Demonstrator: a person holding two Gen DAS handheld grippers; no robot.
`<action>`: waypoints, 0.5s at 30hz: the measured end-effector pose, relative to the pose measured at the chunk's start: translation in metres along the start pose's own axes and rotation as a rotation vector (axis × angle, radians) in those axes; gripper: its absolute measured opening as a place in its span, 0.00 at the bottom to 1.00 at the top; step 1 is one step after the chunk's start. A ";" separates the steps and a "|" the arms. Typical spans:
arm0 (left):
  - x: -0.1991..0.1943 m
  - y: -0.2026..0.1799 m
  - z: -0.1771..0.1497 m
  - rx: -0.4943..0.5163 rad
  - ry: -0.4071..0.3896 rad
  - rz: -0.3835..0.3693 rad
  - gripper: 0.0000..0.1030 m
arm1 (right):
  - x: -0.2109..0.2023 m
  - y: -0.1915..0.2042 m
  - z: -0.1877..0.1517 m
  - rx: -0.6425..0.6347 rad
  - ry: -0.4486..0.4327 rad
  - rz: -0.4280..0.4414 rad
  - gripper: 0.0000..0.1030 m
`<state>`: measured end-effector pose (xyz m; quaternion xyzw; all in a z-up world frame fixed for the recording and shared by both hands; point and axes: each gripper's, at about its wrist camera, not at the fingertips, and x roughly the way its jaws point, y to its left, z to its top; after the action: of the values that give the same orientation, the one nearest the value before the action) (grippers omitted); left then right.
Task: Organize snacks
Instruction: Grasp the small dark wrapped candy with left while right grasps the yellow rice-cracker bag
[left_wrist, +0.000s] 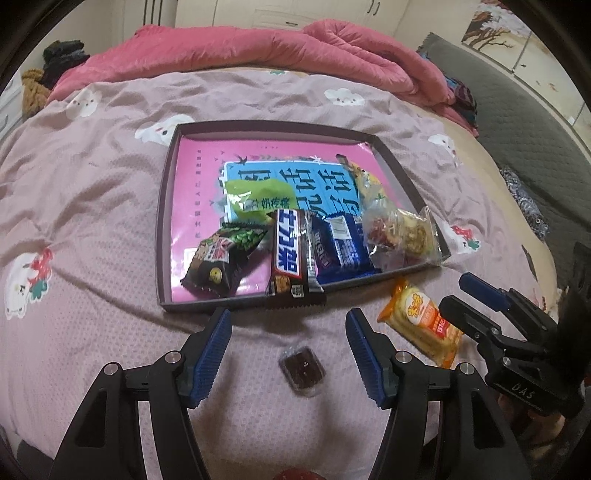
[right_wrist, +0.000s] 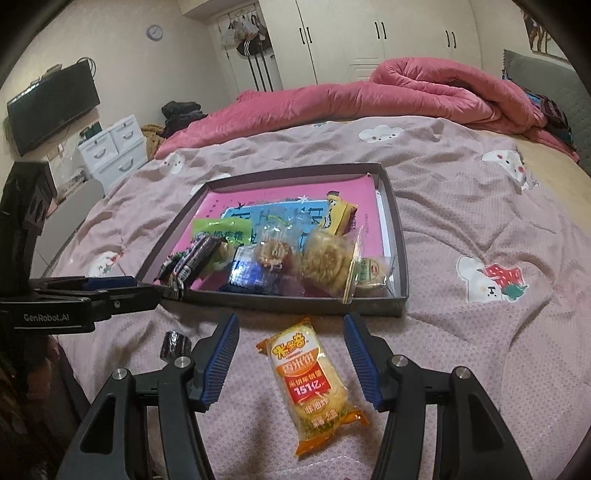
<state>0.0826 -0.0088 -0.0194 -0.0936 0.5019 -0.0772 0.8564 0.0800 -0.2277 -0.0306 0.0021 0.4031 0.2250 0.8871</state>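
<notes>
A dark shallow tray (left_wrist: 164, 221) (right_wrist: 400, 236) lined with a pink book lies on the bedspread. It holds several snacks: a Snickers bar (left_wrist: 291, 258) overhanging the near rim, a blue packet (left_wrist: 343, 247), a green packet (left_wrist: 262, 199) and a clear bag of pastries (left_wrist: 399, 232) (right_wrist: 328, 258). My left gripper (left_wrist: 288, 314) (right_wrist: 147, 290) is open over a small dark wrapped candy (left_wrist: 303, 369) (right_wrist: 173, 341), which lies untouched between the fingers. My right gripper (right_wrist: 291, 318) (left_wrist: 456, 291) is open over an orange rice-cracker packet (right_wrist: 314, 384) (left_wrist: 421, 328), with its pads apart from it.
A rolled pink duvet (left_wrist: 332, 48) (right_wrist: 424, 92) lies across the far side of the bed. Beyond the bed's left side are white drawers (right_wrist: 114, 147) and a wall TV (right_wrist: 51, 107). A grey padded headboard (left_wrist: 517, 110) runs along the right.
</notes>
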 end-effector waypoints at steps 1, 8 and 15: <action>0.000 0.000 -0.001 -0.002 0.004 -0.001 0.64 | 0.000 0.000 -0.001 -0.003 0.003 -0.003 0.57; 0.011 -0.003 -0.012 -0.012 0.045 -0.005 0.64 | 0.004 0.002 -0.010 -0.045 0.044 -0.041 0.57; 0.024 -0.007 -0.024 -0.020 0.092 -0.013 0.64 | 0.023 0.001 -0.022 -0.113 0.131 -0.068 0.57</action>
<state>0.0730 -0.0226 -0.0494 -0.1018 0.5410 -0.0821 0.8308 0.0769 -0.2213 -0.0620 -0.0762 0.4470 0.2168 0.8645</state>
